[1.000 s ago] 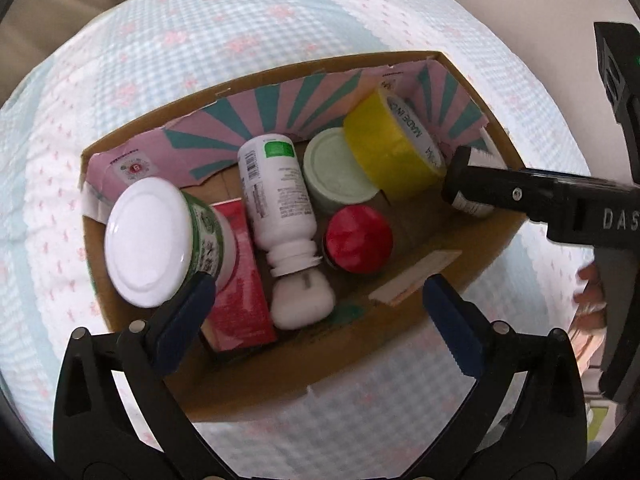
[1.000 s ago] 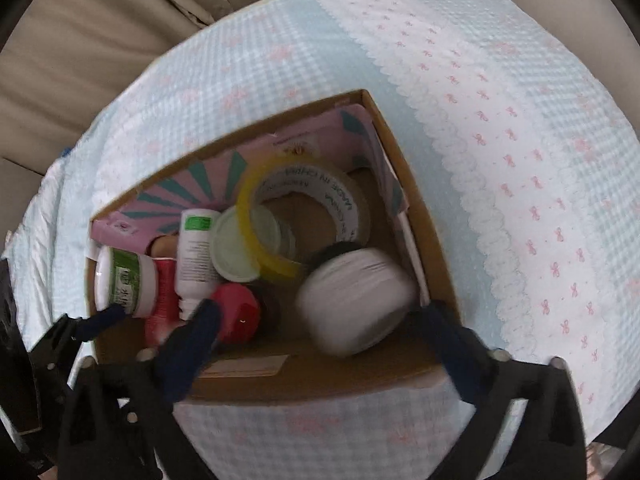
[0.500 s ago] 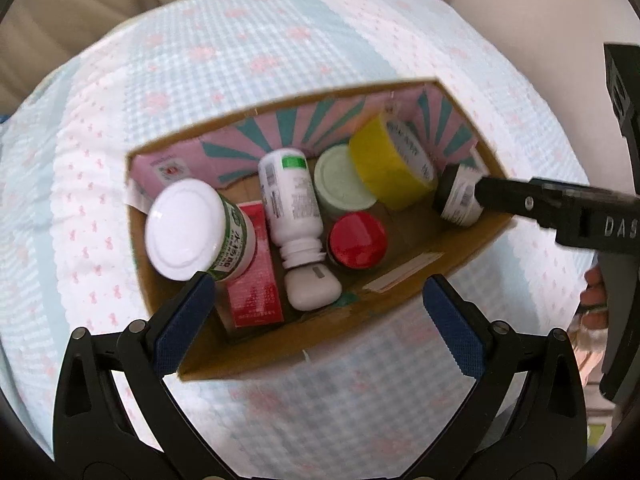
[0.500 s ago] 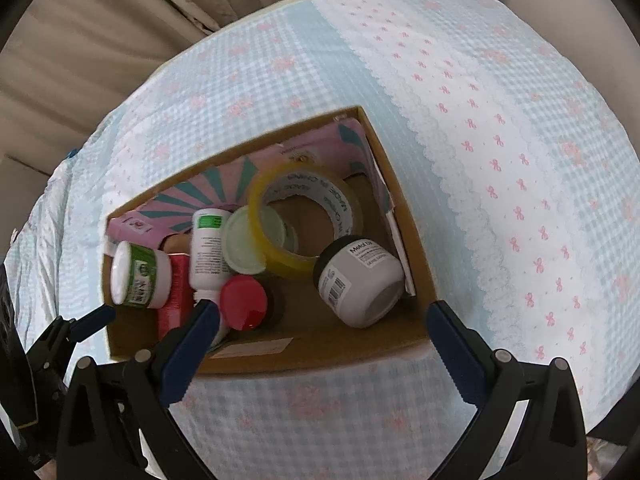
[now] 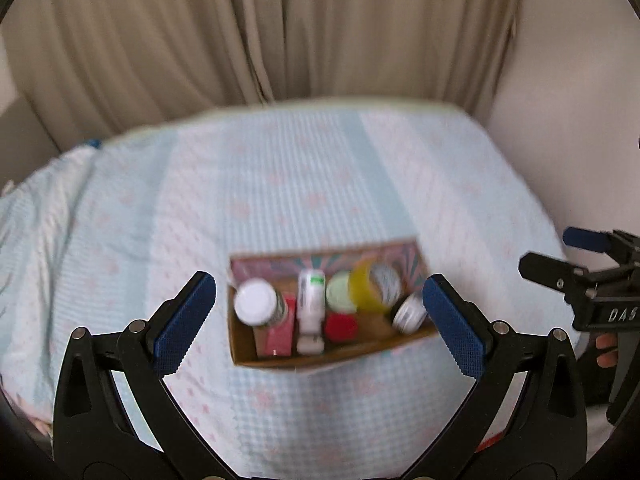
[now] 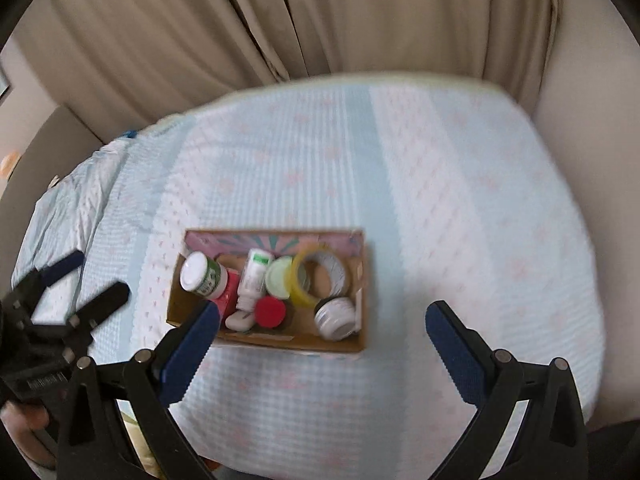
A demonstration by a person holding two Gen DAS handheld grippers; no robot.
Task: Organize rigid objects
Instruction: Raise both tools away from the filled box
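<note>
Left claw point(image 5: 319, 322) stands wide open and holds nothing; right claw point(image 6: 322, 338) is likewise spread wide and empty. Both hang above a bed point(image 6: 460, 208) covered in a pale blue and white checked sheet with small pink marks; no fingertip touches anything.

The box point(image 6: 352, 346), an open cardboard one with a pink and teal lining, lies on the bed between the fingers of each claw, at 12 o'clock from both. In it, from 9 to 3 o'clock: a white-lidded jar point(image 6: 200, 274) with a green label, a red carton point(image 6: 226, 294), a white bottle point(image 6: 250, 280) lying down, a pale green lid point(image 6: 278, 278), a red cap point(image 6: 270, 311), a yellow tape roll point(image 6: 316, 280) on its edge, and a black-lidded jar point(image 6: 335, 317) tipped in the 4 o'clock corner.

Beige curtains point(image 5: 280, 32) hang behind the bed at 12 o'clock. A plain wall point(image 5: 568, 100) stands at 2 o'clock. The view is blurred.

Nothing lies between claws and box.

Against a second ago, both claws have drawn far back and up: the box, then filling the view, is now small and the curtains show. The black-lidded jar, then at the right claw, now rests in the box.
</note>
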